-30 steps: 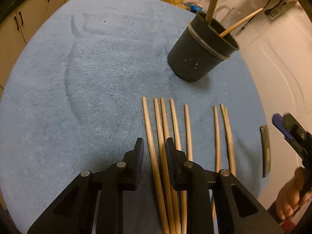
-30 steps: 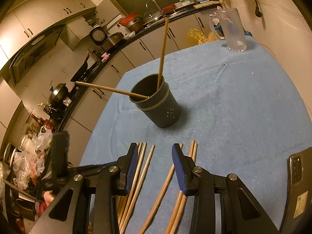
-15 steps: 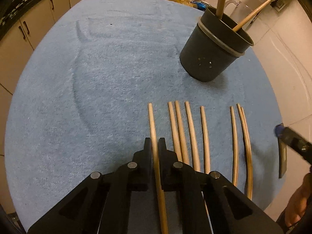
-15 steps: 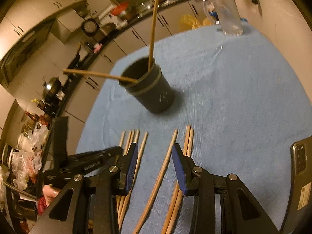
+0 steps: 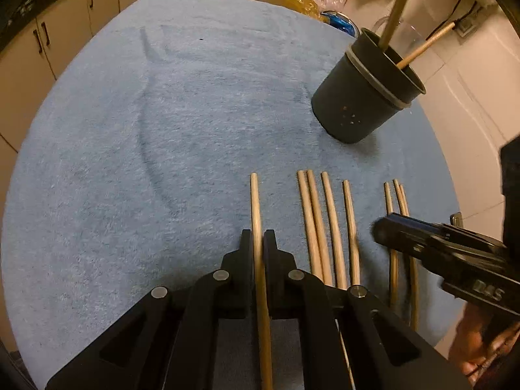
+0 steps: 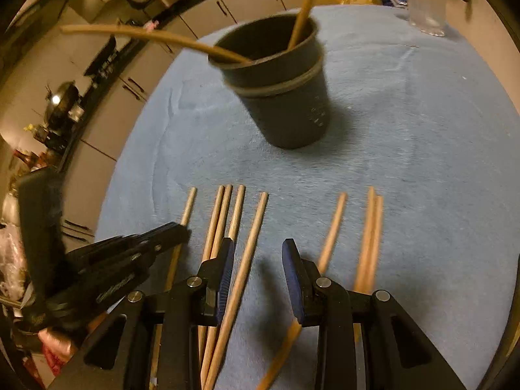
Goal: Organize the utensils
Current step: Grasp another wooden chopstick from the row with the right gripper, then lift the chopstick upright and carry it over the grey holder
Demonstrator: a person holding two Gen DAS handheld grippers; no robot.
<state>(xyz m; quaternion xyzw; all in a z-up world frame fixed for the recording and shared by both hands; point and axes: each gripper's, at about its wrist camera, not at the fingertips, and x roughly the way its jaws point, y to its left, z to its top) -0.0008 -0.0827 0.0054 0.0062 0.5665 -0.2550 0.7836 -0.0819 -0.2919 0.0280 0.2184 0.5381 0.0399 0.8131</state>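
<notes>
**Left has a stick pinched, right closing on the next one**

Near: left tongs (image 5: pixel 257 243) are fully closed on one chopstick (image 5: pixel 255 208), the leftmost of the row. It runs straight through the jaws toward 12 o'clock, tip sticking out ahead of the fingers. Can't tell whether it's off the blue towel (image 5: pixel 130 162) yet.

Right tongs (image 6: pixel 256 253) sit low over the row, jaws partly open and closing. One loose stick (image 6: pixel 250 247) lies between the blue pads (image 6: pixel 227 260), hard against the left pad at most; the right pad is clear of it, so no grip yet. The view is motion-blurred.

Rest of the row: three sticks (image 5: pixel 320 227) bunched just right of the held one. In the right view, a single (image 6: pixel 331 230) and a pair (image 6: pixel 370 234) lie at about 1 o'clock of the right tongs, all flat on the bench and roughly parallel.

Far: cup (image 5: pixel 364 97) at 1–2 o'clock in the left view, upright, well beyond the stick tips. Two sticks already stand in it, leaning on the rim.

Step, my read: pick phase, both hands loading.

Next needs:
- Left: lift clear of the neighbours, tip the stick more upright, carry to the cup mouth, release once the end is inside.
- Right: finish closing on one stick only; neighbours are close to the left pad.
- Don't knock the leaning sticks or the cup.
</notes>
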